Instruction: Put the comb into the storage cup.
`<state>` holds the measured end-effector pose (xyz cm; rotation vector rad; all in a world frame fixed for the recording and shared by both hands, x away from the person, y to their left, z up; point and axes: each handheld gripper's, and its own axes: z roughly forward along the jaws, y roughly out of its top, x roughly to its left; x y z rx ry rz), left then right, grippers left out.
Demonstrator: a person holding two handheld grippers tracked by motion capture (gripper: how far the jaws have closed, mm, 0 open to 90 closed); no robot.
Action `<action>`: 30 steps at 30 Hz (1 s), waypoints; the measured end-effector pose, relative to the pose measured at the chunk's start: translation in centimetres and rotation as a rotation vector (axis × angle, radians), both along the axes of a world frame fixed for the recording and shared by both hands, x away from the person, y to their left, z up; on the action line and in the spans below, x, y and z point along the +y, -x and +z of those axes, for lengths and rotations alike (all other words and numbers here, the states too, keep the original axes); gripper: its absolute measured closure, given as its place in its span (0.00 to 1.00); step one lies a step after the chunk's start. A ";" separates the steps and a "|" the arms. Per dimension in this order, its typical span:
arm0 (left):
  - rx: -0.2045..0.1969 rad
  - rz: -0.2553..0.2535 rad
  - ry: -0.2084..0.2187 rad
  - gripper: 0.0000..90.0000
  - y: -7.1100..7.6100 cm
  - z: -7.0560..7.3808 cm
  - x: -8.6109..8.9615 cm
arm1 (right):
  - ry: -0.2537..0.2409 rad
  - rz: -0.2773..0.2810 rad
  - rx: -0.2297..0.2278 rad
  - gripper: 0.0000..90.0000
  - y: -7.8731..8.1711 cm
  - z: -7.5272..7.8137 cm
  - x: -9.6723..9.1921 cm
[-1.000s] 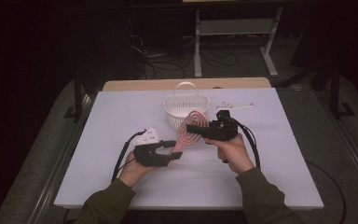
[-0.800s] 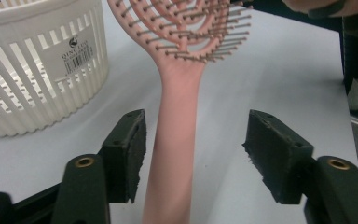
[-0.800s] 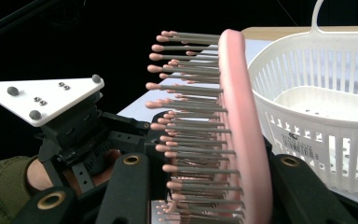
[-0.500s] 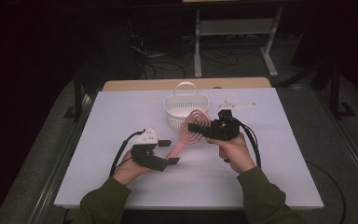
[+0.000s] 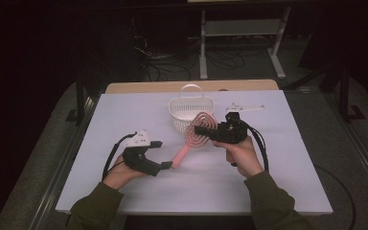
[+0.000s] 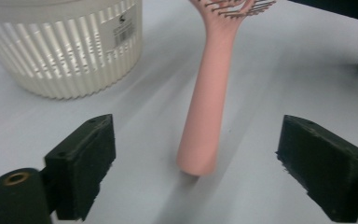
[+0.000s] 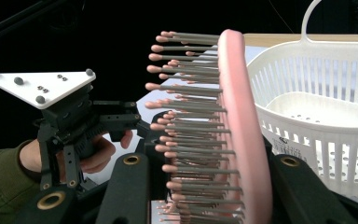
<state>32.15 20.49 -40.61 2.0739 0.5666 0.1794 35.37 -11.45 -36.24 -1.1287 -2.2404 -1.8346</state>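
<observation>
Here the table (image 5: 124,120) spreads under both my hands, and the white basket (image 5: 190,111) stands on it just beyond my right claw (image 5: 202,130), up and to the right of my left claw (image 5: 164,154). My right claw is shut on the head of the pink brush (image 5: 194,138), bristles facing away from the basket toward my left hand, so the brush hangs tilted, head high by the basket wall, handle slanting down and toward me. That long axis is what matters: the handle end points straight at my left claw and sits just ahead of it, midway between its jaws but touching neither. The left claw is wide open and holds nothing. I judge the left one nearer the handle and the right one nearer the basket, so either a short reach forward takes the handle, or a small lift carries the head over the rim.
</observation>
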 end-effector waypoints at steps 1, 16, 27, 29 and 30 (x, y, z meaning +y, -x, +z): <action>0.001 -0.002 -0.001 0.10 0.1 -0.1 0.2 | 0.000 -0.001 0.002 0.70 0.0 0.0 0.0; -0.006 -0.014 -0.037 0.00 1.8 -1.3 2.8 | 0.004 -0.009 -0.001 0.70 0.0 0.0 -0.1; -0.007 0.027 -0.042 0.00 3.0 -2.3 5.0 | -0.002 -0.016 -0.004 0.70 0.0 0.1 -0.3; -0.014 0.035 -0.045 0.00 3.3 -2.4 5.2 | -0.003 -0.018 -0.004 0.70 0.0 0.1 -0.3; -0.017 0.036 -0.048 0.00 3.4 -2.5 5.3 | -0.003 -0.018 -0.005 0.70 0.0 0.1 -0.4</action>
